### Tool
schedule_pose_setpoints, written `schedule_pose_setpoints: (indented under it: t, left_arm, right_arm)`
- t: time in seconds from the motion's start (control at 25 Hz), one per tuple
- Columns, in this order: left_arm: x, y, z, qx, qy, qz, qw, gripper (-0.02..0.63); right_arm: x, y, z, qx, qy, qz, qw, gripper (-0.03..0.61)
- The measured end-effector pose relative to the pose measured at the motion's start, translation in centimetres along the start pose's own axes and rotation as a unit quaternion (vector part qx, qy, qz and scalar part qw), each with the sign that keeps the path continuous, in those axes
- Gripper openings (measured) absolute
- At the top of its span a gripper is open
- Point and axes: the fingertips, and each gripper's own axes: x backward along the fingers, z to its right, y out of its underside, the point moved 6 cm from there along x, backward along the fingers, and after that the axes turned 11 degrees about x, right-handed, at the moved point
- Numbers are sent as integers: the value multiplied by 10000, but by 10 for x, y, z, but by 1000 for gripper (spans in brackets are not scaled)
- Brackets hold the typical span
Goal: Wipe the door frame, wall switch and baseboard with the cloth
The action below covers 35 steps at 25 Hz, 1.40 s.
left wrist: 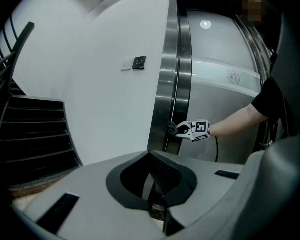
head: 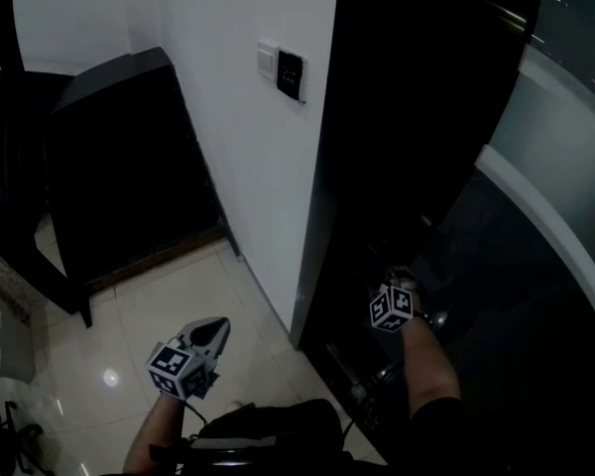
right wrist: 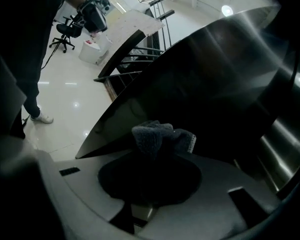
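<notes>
My right gripper [head: 402,278] is shut on a grey cloth [right wrist: 160,136] and holds it against the dark steel door frame [head: 315,236] at a low height. From the left gripper view the cloth [left wrist: 172,129] touches the frame's [left wrist: 170,84] inner edge. My left gripper [head: 215,330] hangs over the tiled floor left of the frame, shut, with nothing held in it. A white wall switch [head: 268,60] and a black panel [head: 291,74] beside it sit high on the white wall.
A dark stepped structure [head: 119,167] stands against the wall at left, with a black chair [head: 5,117] beyond it. A white bin [head: 0,345] sits on the floor at the far left. The curved grey door [head: 555,196] fills the right side.
</notes>
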Motion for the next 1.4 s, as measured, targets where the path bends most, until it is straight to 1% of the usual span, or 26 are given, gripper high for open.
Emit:
schedule_pose_setpoints:
  t: [0.08, 0.12, 0.2, 0.24, 0.32, 0.36, 0.44, 0.52, 0.6, 0.72, 0.84, 0.92, 0.96, 1.12, 1.28, 1.4]
  left_arm:
    - [5, 0, -1, 1, -30, 17, 10000, 2]
    - [5, -1, -1, 8, -30, 43, 10000, 2]
    - [4, -1, 0, 43, 12, 85, 10000, 2]
    - [4, 0, 0, 65, 42, 94, 9999, 2]
    - [3, 0, -3, 123, 77, 121, 9998, 2]
    - [3, -1, -6, 162, 77, 156, 9997, 2]
    - [2, -4, -11, 247, 71, 260, 9993, 2]
    - [-3, -7, -14, 299, 130, 345, 9989, 2]
    - [-12, -13, -12, 281, 263, 397, 9985, 2]
    - [-20, -23, -7, 256, 448, 483, 9975, 2]
    - [-23, -37, -7, 207, 522, 579, 9967, 2]
    - [-23, -47, -8, 155, 549, 670, 9961, 2]
    - [-22, -51, -9, 140, 561, 725, 9957, 2]
    - [-16, -55, -9, 192, 597, 891, 9940, 2]
    - [-10, -53, -15, 232, 516, 878, 9945, 2]
    - [-11, -53, -17, 207, 489, 869, 9948, 2]
  right_arm:
    - [-10, -5, -18, -244, -184, -127, 9995, 87]
    - [-11, -7, -24, -445, -196, -167, 9987, 86]
    - [-4, -9, -27, -818, -56, -165, 9965, 84]
    - [4, -9, -24, -878, 65, -126, 9960, 84]
    - [24, -10, -4, -740, 446, 4, 9963, 84]
    - [38, -11, 13, -557, 720, 93, 9958, 84]
    - [70, -17, 53, 75, 1327, 266, 9908, 84]
    - [107, -28, 101, 712, 1916, 391, 9781, 84]
    - [141, -42, 155, 1057, 2487, 496, 9615, 84]
    - [184, -72, 223, 1246, 3163, 686, 9379, 84]
    - [211, -106, 269, 1352, 3573, 949, 9193, 84]
    - [216, -124, 289, 1461, 3660, 1010, 9135, 85]
    - [215, -130, 295, 1527, 3624, 981, 9142, 85]
    - [198, -139, 295, 1869, 3222, 743, 9250, 86]
    - [186, -135, 280, 1739, 3106, 776, 9313, 86]
    - [173, -127, 262, 1709, 2895, 723, 9390, 86]
